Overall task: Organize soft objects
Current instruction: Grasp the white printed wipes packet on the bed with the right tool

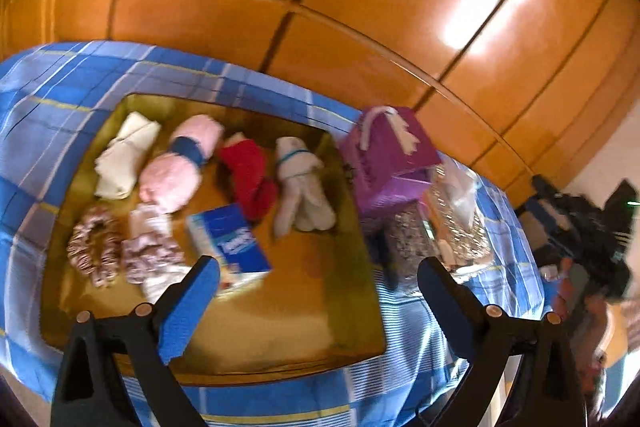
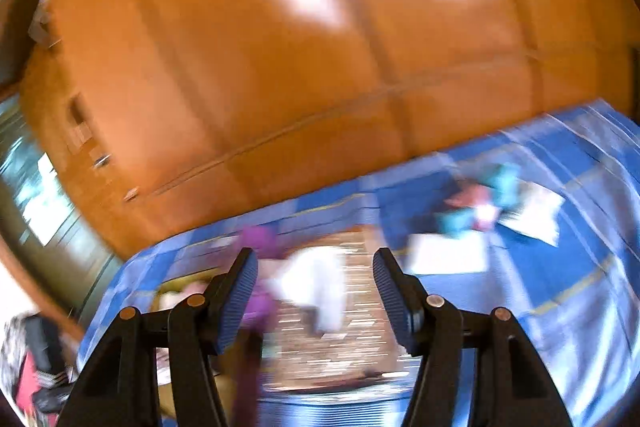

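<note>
On the olive-gold tray [image 1: 280,311] in the middle of the blue plaid bedspread [image 1: 60,87], the soft things lie in loose rows: a cream folded cloth [image 1: 126,155], a pink rolled towel with a blue band [image 1: 180,167], a red cloth [image 1: 248,175] and a white towel bunny [image 1: 300,191] along the far side, then a striped scrunchie [image 1: 94,245], a frilly pale cloth [image 1: 150,251] and a blue tissue pack [image 1: 232,243] nearer the camera. They sit side by side with gaps between, which reads as sorting well along.

Above the tray's near half hangs the left gripper [image 1: 320,291], jaws spread about as wide as they go and nothing between them; it looks free for another pick. Just off the tray's right edge stands a purple gift bag [image 1: 390,155], upright, with clear wrapped packets [image 1: 452,219] beside it, likely a holding spot.

Over on the right wrist view, heavy blur. The right gripper [image 2: 316,291] stands partly open, and I see nothing pinched between its blue pads [image 2: 240,299]; the white and purple smears lie beyond them, on the bed. Farther right, white papers [image 2: 532,211] and teal bits [image 2: 504,183] lie well apart from the tray, perhaps yet to be gathered.
</note>
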A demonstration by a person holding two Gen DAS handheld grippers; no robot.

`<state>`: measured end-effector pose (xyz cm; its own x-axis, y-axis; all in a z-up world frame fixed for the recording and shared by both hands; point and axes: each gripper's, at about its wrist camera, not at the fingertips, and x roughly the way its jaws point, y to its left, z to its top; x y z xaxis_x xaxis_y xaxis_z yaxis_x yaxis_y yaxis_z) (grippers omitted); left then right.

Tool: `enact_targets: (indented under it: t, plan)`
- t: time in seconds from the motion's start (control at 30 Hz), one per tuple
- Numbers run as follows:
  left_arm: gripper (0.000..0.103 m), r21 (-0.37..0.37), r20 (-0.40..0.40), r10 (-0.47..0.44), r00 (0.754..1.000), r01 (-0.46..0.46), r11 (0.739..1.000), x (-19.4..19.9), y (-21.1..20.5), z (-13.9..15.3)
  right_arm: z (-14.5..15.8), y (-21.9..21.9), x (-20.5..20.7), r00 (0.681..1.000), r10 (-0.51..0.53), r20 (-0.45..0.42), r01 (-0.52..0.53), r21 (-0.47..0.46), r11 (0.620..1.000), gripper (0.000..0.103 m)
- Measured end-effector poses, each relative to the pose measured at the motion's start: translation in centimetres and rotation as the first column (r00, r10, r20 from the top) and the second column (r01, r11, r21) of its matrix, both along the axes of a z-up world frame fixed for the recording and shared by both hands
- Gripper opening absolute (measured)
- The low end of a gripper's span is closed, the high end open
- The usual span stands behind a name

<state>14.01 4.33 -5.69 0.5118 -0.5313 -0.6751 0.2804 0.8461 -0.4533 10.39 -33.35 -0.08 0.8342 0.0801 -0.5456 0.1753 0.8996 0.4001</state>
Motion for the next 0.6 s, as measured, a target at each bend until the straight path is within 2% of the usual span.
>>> enact_targets:
  t: [0.1, 0.17, 0.23, 0.37, 0.6]
  plan:
    - [0.1, 0.008, 0.006, -0.039, 0.999, 0.039, 0.999, -0.2, -1.8, 0.3, -2.6, -4.3, -0.2, 0.99, -0.119, -0.072, 0.121, 0.018, 0.993, 0.061]
    - [0.1, 0.016, 0.004, -0.065, 0.998, 0.065, 0.998, -0.3, -3.1, 0.6, -5.0, -7.9, -0.3, 0.969, -0.205, -0.138, 0.21, 0.024, 0.977, 0.064]
    - [0.101, 0.023, 0.005, -0.09, 0.996, 0.09, 0.996, -0.4, -4.3, 0.7, -7.5, -10.8, 0.0, 0.943, -0.249, -0.219, 0.259, 0.02, 0.966, 0.066]
    - [0.101, 0.038, 0.002, -0.141, 0.99, 0.141, 0.989, -0.8, -6.8, 1.0, -11.3, -16.0, 0.4, 0.899, -0.3, -0.318, 0.335, 0.06, 0.94, 0.066]
    - [0.102, 0.075, -0.002, -0.196, 0.981, 0.195, 0.978, -1.2, -10.2, 1.5, -12.5, -21.6, 5.4, 0.859, -0.363, -0.361, 0.418, 0.086, 0.904, 0.07]
